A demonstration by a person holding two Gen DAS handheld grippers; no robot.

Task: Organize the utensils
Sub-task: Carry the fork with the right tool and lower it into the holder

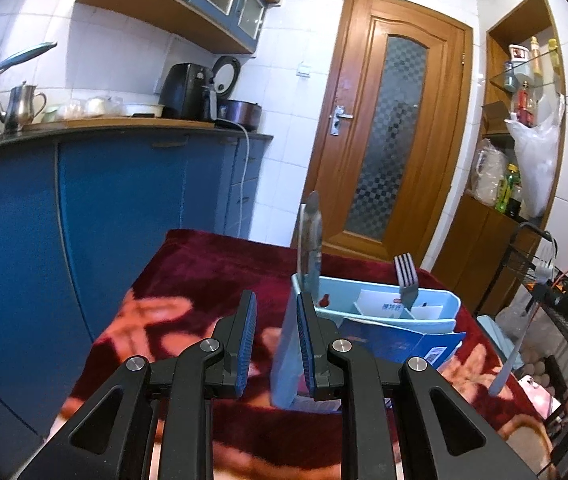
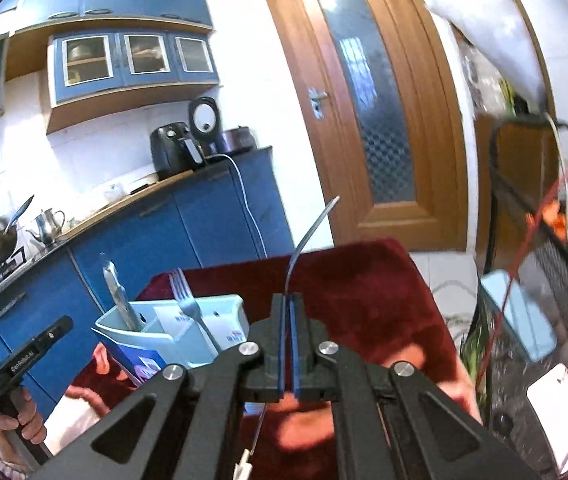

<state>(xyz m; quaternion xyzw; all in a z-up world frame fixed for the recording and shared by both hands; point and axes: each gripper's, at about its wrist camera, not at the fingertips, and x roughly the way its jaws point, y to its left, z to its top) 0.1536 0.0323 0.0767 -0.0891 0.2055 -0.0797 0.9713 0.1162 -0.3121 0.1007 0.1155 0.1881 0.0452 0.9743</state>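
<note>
A light-blue utensil holder (image 1: 384,312) (image 2: 172,336) stands on a table with a dark red floral cloth (image 1: 204,280). In its left compartment a knife (image 1: 312,240) (image 2: 114,292) stands upright. A fork (image 1: 406,276) (image 2: 182,292) stands tines up further along. My left gripper (image 1: 276,316) has the holder's near end wall between its fingers. The wall lies against the right pad, with a gap to the left pad. My right gripper (image 2: 287,300) is shut on a thin metal utensil (image 2: 312,232), seen edge-on and curving upward. I cannot tell which kind of utensil it is.
A black wire rack (image 1: 564,304) (image 2: 544,240) stands at the table's right side, with a pale blue box (image 2: 520,312) by it. Blue kitchen cabinets (image 1: 84,208) line the left and a wooden door (image 1: 388,120) is behind the table. A hand (image 2: 16,420) holds the left gripper.
</note>
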